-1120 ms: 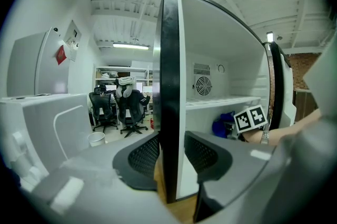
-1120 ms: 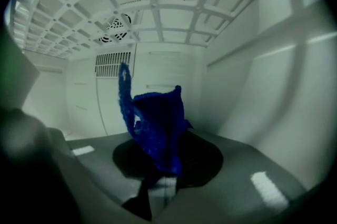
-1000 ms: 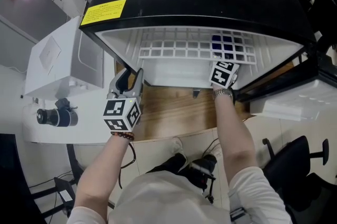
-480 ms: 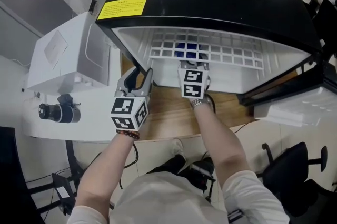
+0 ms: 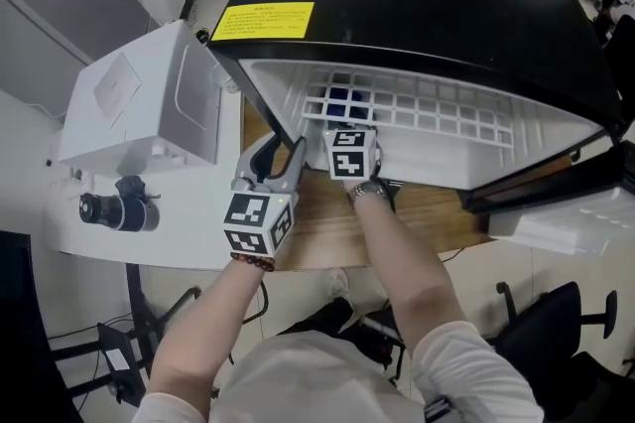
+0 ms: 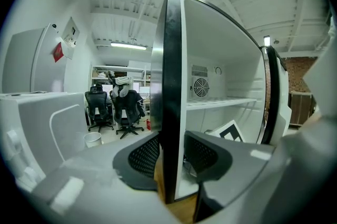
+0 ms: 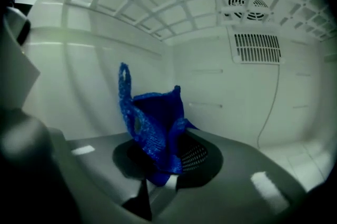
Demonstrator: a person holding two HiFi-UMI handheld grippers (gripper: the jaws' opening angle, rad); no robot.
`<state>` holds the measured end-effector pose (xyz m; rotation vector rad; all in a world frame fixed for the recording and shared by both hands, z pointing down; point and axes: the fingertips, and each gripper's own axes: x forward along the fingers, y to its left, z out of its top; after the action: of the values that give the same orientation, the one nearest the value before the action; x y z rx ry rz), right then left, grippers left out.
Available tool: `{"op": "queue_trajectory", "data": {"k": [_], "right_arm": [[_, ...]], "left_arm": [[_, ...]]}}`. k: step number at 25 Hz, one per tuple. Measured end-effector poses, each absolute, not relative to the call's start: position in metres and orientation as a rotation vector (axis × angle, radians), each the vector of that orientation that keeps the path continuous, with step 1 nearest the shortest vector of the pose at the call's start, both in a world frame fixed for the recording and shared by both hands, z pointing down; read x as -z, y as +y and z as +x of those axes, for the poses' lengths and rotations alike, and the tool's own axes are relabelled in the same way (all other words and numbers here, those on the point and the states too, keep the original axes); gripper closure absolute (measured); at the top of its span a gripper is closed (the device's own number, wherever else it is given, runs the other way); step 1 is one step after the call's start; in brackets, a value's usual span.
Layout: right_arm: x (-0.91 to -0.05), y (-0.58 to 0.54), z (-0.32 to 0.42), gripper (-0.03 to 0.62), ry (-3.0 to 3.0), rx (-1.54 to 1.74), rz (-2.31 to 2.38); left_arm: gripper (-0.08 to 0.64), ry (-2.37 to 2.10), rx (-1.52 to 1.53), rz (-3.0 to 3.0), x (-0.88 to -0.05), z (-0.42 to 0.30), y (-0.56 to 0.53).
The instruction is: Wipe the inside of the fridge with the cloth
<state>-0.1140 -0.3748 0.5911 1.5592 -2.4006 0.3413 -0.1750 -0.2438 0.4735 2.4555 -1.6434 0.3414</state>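
The black-topped fridge [image 5: 417, 4] stands open on a wooden board [image 5: 327, 222]. My left gripper [image 5: 270, 158] is shut on the front edge of its left side wall [image 6: 171, 86], one jaw on each side of the dark rim. My right gripper [image 5: 345, 118] reaches into the white interior under the wire shelf [image 5: 427, 108], close to the left wall. It is shut on a bunched blue cloth [image 7: 150, 123], which sticks up from between the jaws [image 7: 168, 157]. From the head view, the cloth [image 5: 338, 96] shows through the shelf grid.
The fridge door [image 5: 556, 188] hangs open at the right. A white box-shaped appliance [image 5: 139, 103] and a black lens-like object [image 5: 114, 210] sit to the left of the fridge. A fan grille [image 7: 247, 4] and vent slots are on the back wall. Office chairs [image 6: 113, 107] stand farther off.
My right gripper has swept with the cloth from the right side of the fridge interior to the left side. The left gripper has kept its hold on the wall edge.
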Motion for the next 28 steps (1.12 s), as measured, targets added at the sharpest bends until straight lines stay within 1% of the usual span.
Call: {"op": "queue_trajectory", "data": {"k": [7,14,22,28], "right_arm": [[-0.599,-0.382,-0.109,0.504,-2.304,-0.335,1.580],[-0.600,-0.384,-0.079,0.505,-2.240,-0.338,1.655],[-0.602,-0.381,-0.036,0.505,-2.169,-0.358,1.719],[-0.607,-0.380,0.019,0.505,-2.071,-0.392,1.806]], "left_arm": [[0.422,-1.646,-0.342,2.458,-0.474,-0.175,-0.244],[0.422,-1.659,-0.338,2.453,-0.474,-0.176,-0.244],[0.422,-1.674,-0.330,2.439,-0.474,-0.176,-0.245],[0.422,-1.688,-0.326,2.428,-0.474,-0.176,-0.245]]}}
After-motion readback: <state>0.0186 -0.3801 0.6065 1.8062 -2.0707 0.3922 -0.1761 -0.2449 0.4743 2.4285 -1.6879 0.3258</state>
